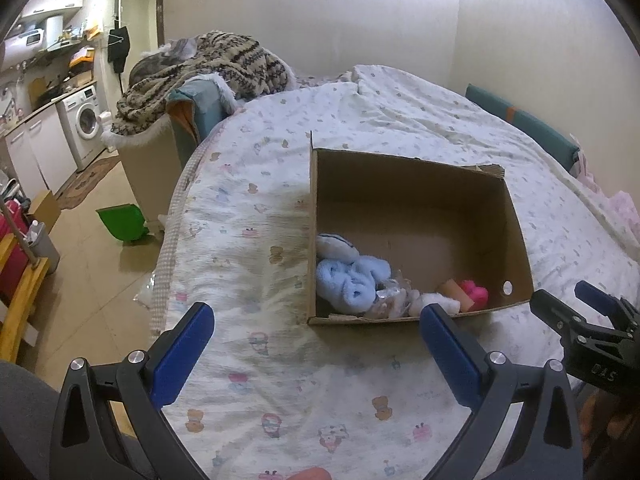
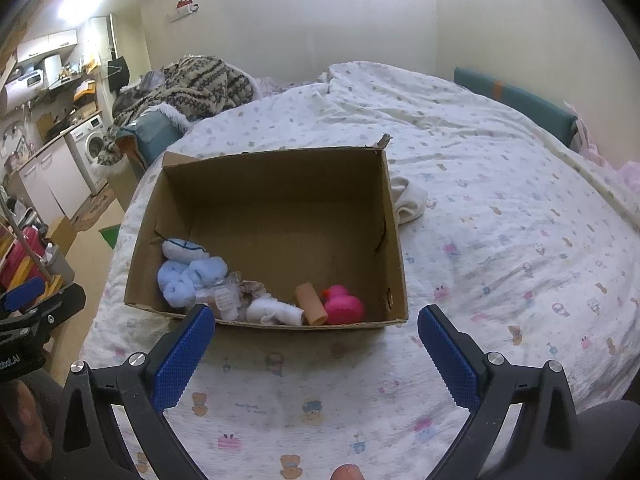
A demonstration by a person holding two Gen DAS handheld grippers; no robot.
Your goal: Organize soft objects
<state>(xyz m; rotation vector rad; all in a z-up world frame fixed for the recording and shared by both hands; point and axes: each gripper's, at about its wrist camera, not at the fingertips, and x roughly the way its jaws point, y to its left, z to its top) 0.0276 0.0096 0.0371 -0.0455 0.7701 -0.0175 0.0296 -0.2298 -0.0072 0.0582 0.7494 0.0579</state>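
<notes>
An open cardboard box (image 1: 516,224) (image 2: 394,240) sits on the bed. Along its near wall lie a light blue fluffy cloth (image 1: 352,280) (image 2: 188,280), a white and blue plush (image 1: 336,246) (image 2: 182,250), a white sock (image 2: 274,310), a crinkly plastic packet (image 2: 224,296), a tan tube (image 2: 310,304) and a pink duck toy (image 1: 476,294) (image 2: 344,304). A cream cloth (image 2: 408,200) lies on the bed just right of the box. My left gripper (image 1: 316,320) is open, short of the box's near left corner. My right gripper (image 2: 316,320) is open in front of the box's near wall, holding nothing.
The bed carries a white quilt (image 2: 500,220) with small cartoon prints. A patterned blanket (image 1: 208,68) is heaped at the far left. A green dustpan (image 1: 122,222) lies on the floor, with a washing machine (image 1: 82,120) beyond. A teal headboard pad (image 2: 516,100) lines the right wall.
</notes>
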